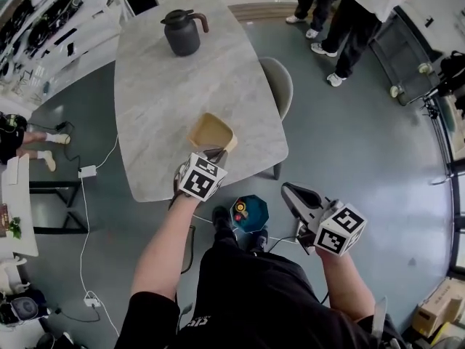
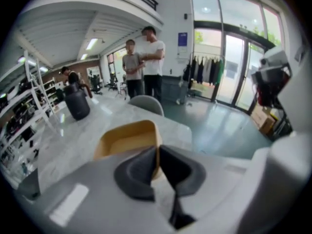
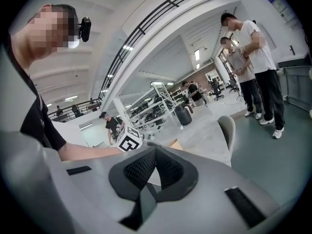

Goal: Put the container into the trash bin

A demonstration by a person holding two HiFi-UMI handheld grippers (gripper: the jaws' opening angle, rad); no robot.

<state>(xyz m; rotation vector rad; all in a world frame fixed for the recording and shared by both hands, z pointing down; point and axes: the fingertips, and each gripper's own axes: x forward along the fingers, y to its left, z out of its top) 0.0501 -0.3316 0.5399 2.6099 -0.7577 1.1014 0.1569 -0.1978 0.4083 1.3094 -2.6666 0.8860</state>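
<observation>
L gripper [image 2: 157,150] is clamping the container [image 1: 211,132] by its near wall, at the near edge of the table [image 1: 182,86]. R gripper [image 3: 155,152] is hanging closed & empty. Grab looks done. Carry & drop into the teal bin [image 1: 249,214] on the floor, prob. the trash bin, are waiting.

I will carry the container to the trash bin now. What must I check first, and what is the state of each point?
1. Left claw shut on the container wall: ok.
2. Container empty, nothing to spill: ok, the inside looks bare.
3. Container lifted off the table: cannot tell.
4. Trash bin with open mouth on the floor near the feet: ok.
5. Right claw shut, empty and apart from the container: ok.
6. Jug far from the container: ok.
</observation>
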